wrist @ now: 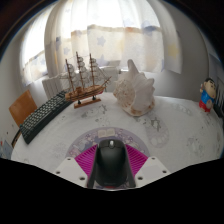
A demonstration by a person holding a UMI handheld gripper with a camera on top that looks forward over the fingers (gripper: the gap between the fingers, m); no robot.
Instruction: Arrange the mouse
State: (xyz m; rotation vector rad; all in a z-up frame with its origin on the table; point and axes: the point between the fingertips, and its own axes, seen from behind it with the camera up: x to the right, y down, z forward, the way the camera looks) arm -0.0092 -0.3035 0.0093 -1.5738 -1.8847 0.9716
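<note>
Gripper (110, 168) fingers clamped on dark mouse (110, 157), magenta pads (88, 158) pressing both its sides, held just above the near edge of the white table (165, 125); keyboard (42, 114) at the left edge, model ship (84, 80) and seashell (132, 90) toward the far edge.

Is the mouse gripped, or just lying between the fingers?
Gripped: the mouse sits between both magenta pads, which press its sides, above the table.

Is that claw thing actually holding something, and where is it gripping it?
Yes. The claw holds a dark grey computer mouse by its two long sides, one magenta pad pressed against each.
</note>
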